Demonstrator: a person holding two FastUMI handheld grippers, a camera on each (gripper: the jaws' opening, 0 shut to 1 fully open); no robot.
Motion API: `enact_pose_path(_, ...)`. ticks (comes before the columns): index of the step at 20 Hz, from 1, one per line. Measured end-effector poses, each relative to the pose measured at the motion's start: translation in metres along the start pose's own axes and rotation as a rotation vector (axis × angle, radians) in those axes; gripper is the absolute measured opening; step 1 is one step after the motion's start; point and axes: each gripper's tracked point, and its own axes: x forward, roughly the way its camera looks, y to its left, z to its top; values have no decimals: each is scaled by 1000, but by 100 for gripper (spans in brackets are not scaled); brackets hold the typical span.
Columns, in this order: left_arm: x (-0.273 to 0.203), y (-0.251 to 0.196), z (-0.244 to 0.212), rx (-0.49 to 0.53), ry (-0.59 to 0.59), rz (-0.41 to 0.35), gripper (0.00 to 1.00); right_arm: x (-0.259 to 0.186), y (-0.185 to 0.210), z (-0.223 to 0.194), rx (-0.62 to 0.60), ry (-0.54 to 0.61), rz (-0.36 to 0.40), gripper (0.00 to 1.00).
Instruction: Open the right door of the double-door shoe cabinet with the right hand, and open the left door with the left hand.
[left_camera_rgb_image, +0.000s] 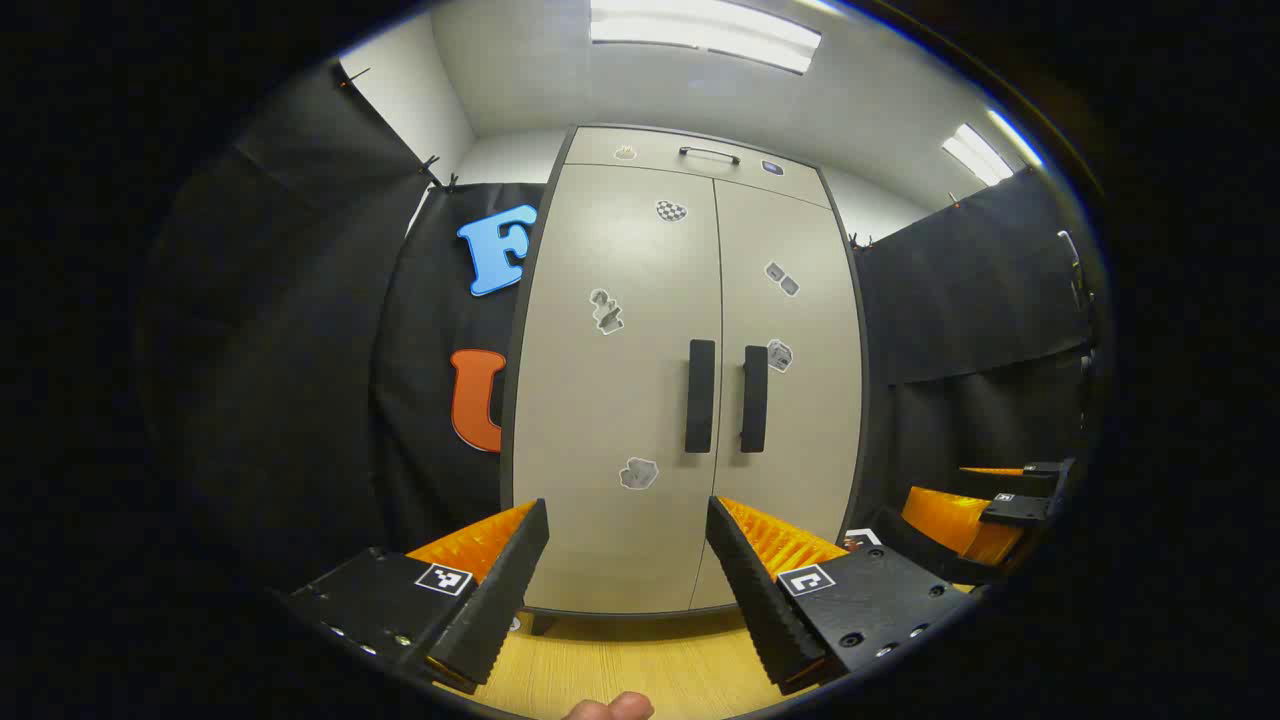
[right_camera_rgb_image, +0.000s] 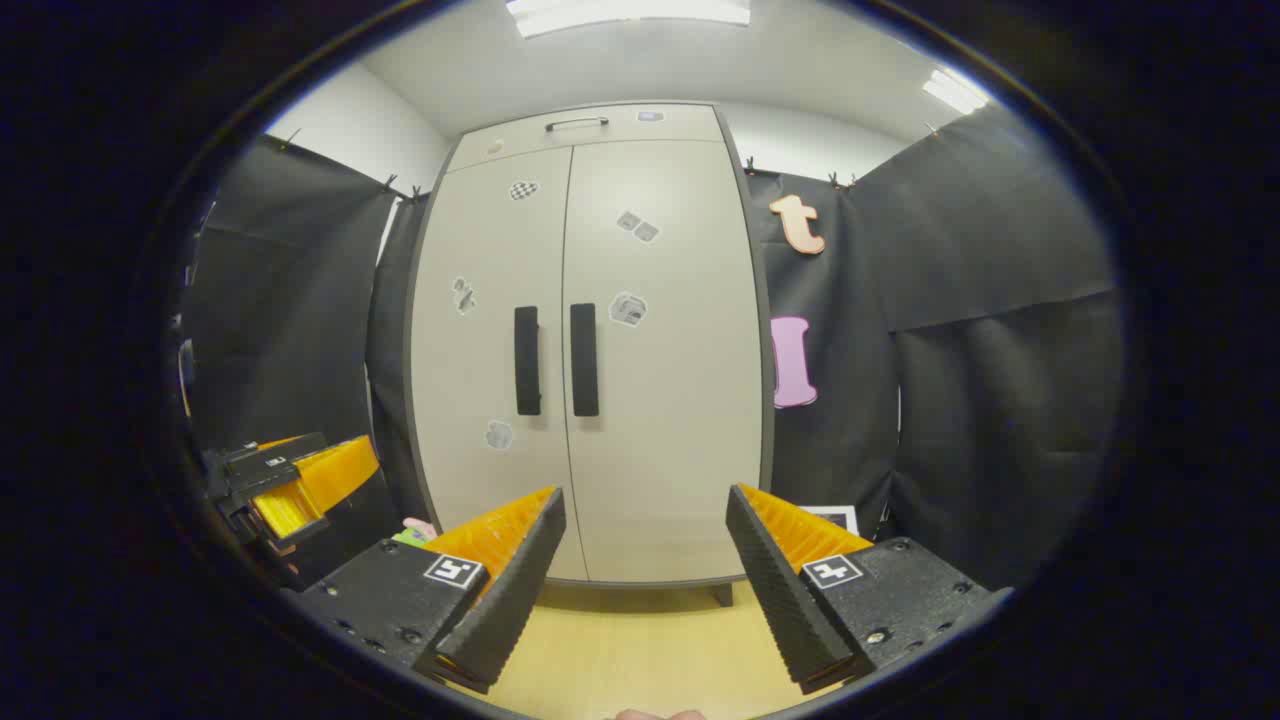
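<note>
Both hand-held grippers (left_camera_rgb_image: 628, 520) (right_camera_rgb_image: 646, 510) gape, well short of the closed shoe cabinet (left_camera_rgb_image: 690, 380).

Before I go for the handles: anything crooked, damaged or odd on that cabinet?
Nothing stands out. Both doors of the shoe cabinet sit shut and flush, the right door handle and left door handle upright and parallel. The scattered stickers look deliberate. Both grippers are open, clear of it.

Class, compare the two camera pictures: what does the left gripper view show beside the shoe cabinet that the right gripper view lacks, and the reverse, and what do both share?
Left gripper view: the right gripper at the cabinet's right, with black cloth wall on the left.
Right gripper view: the left gripper at lower left.
Both: the shoe cabinet with both doors shut, its two dark handles, stickers on the doors, and the wooden floor.
</note>
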Motion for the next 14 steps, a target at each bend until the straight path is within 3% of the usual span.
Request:
enact_pose_path(7,7,-10,-5,-21,5,-30,95,6,12,-1,11,5,28,100)
enact_pose_path(14,13,1,-10,-21,18,-5,95,12,17,-13,3,43,39,100)
